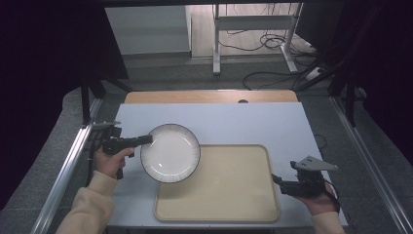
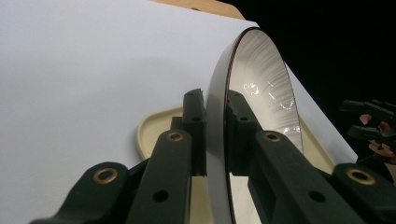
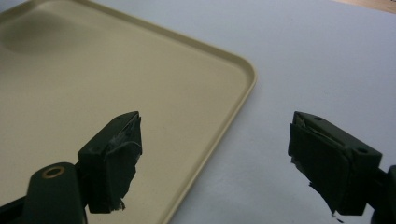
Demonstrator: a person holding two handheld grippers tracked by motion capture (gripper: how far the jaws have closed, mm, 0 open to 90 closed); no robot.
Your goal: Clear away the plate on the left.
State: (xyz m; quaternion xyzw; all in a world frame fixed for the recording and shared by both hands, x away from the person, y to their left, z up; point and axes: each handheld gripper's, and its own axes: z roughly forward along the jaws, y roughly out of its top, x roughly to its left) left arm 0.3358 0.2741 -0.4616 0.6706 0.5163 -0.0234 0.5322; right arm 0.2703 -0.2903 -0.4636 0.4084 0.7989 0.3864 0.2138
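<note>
Now the left gripper (image 1: 146, 140) has the plate (image 1: 170, 152) by its rim, jaws pinched tight on the near-left edge, one pad on the underside and one on the striped inner face, as the left gripper view makes plain. From above, the plate hangs out beyond the jaw tips, tilted, its far half over the near-left corner of the beige tray (image 1: 229, 195) and the rest over the white table (image 1: 243, 122). It looks lifted rather than resting, though I cannot tell for sure whether its lower edge touches anything.

So the step in hand reads as carrying the plate across to the tray. My judgement: the next move calls for swinging it further out over the tray's flat middle, levelling the wrist so the plate comes down on its base rather than on an edge, and only then letting the jaws part.

Over on the other side, the right gripper (image 1: 278, 181) sits just off the tray's right edge with its jaws wide apart and nothing between them. In its own view the tray's rounded corner (image 3: 243, 70) lies ahead and to the left of the pads.

What stands in the way? Very little. The tray is bare, so the only thing to mind is its raised lip beneath the plate, which could catch a low rim. A one-sided pinch on a smooth glazed plate could also slip if the wrist rolls too fast.
</note>
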